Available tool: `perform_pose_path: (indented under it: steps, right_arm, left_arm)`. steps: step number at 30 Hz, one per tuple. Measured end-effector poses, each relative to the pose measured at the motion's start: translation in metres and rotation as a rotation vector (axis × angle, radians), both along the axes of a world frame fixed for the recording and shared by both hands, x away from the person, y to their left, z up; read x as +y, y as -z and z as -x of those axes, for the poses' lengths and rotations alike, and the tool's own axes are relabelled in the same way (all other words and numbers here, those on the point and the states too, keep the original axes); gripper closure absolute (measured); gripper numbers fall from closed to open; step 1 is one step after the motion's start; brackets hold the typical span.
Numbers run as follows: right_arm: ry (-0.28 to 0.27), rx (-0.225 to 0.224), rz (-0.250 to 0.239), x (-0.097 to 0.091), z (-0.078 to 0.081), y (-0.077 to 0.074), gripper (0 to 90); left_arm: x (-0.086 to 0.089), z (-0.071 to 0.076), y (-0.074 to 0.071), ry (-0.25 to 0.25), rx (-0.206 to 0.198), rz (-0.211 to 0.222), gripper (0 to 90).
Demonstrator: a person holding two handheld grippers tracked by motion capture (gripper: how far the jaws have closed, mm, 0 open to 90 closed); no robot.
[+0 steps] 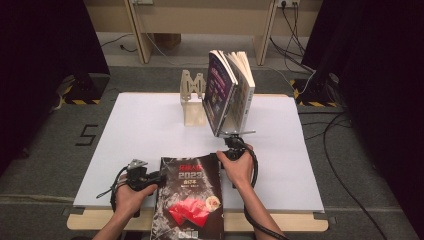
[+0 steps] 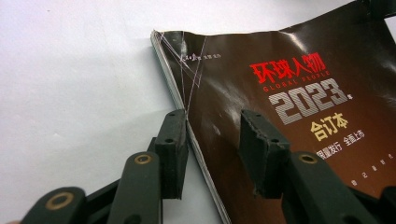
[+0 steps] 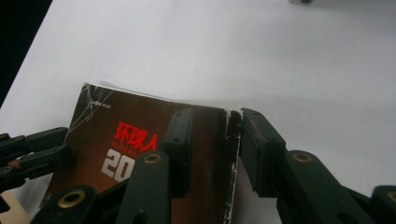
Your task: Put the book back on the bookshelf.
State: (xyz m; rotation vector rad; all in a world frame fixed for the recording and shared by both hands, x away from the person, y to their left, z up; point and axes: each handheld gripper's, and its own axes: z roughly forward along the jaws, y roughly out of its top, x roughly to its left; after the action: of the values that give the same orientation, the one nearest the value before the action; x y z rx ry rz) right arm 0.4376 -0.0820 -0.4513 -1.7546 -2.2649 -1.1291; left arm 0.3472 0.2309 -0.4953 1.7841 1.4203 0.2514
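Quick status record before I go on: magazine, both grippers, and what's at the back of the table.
magazine: flat at the near table edge, dark cover up
left gripper: jaws straddle the magazine's left edge, pads not pressing
right gripper: jaws straddle its far right corner, grip cannot be told
books: upright, at the back
wooden stand: beside the books
table: white top

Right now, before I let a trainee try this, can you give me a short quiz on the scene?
1. True or false: the magazine stands upright.
2. Which edge of the magazine do the left tongs straddle? A) far B) left C) right
3. How many books stand at the far side of the table?

Key: 1. False, it lies flat. 2. B. 3. Two.
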Motion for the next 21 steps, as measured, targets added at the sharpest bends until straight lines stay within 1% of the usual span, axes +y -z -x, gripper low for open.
perform_pose_path:
  steps: [2,4,6,9,11,12,13,16,21]
  right_arm:
    - [0.000,0.000,-0.003,0.002,0.001,-0.001,67.9]
    - [-0.003,0.007,-0.023,0.001,0.002,-0.002,69.0]
    - [-0.013,0.007,-0.032,0.001,0.003,-0.004,69.5]
    - [-0.034,-0.001,-0.039,0.003,0.006,-0.010,68.9]
    - [-0.035,0.003,-0.039,0.003,0.008,-0.011,67.9]
    - [-0.037,0.001,-0.035,0.003,0.009,-0.010,65.2]
    - [-0.036,0.009,-0.038,0.002,0.009,-0.008,63.8]
    - [-0.021,0.019,-0.047,-0.001,0.009,-0.002,63.0]
    - [-0.026,0.034,-0.043,-0.003,0.011,0.004,61.7]
  left_arm:
    - [0.000,0.000,0.000,0.000,0.000,-0.008,61.0]
    - [0.000,0.000,0.000,0.001,-0.004,-0.013,61.0]
    - [-0.001,0.001,0.000,0.001,-0.004,-0.015,61.0]
    - [-0.001,0.001,0.000,0.002,-0.006,-0.019,61.2]
    - [-0.001,0.001,0.000,0.002,-0.008,-0.018,61.2]
    - [-0.001,0.001,0.000,0.001,-0.008,-0.020,61.3]
    - [-0.001,0.001,0.000,0.001,-0.008,-0.020,61.4]
    - [-0.001,0.001,0.000,0.003,-0.010,-0.025,61.4]
    - [-0.001,0.001,0.000,0.004,-0.010,-0.026,61.7]
